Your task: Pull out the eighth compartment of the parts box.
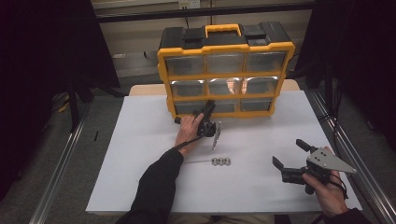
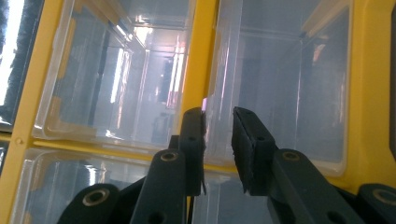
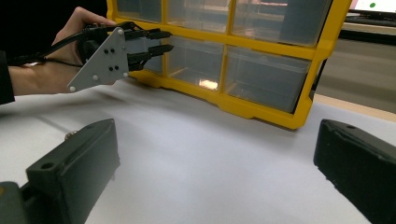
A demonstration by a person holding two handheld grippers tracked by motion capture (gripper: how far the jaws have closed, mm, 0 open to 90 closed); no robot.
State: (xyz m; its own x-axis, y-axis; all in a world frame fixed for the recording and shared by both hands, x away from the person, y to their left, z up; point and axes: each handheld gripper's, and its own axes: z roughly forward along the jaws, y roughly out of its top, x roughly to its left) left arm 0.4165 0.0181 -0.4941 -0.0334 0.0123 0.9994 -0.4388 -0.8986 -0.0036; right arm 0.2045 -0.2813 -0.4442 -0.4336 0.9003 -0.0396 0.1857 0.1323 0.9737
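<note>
A yellow and black organizer [image 1: 226, 74] with clear drawers stands at the back of the white table [image 1: 140, 154]. My left gripper [image 1: 210, 105] is held up against its bottom row, near the left drawer. In the left gripper view its jaws [image 2: 218, 112] stand a little apart right in front of a clear drawer [image 2: 280, 84], beside a yellow divider [image 2: 196, 70]. The right gripper view shows the left gripper [image 3: 168, 40] at the organizer [image 3: 261, 46]. My right gripper [image 1: 288, 151] rests low at the right, open and empty [image 3: 215, 135]. Three metal nuts [image 1: 221, 161] lie in a row mid-table.
The table's bare white surface stretches between the two grippers. Metal rails [image 1: 60, 163] run along both sides of the table, with dark floor beyond. One nut [image 3: 71, 134] peeks out behind my right gripper's left jaw.
</note>
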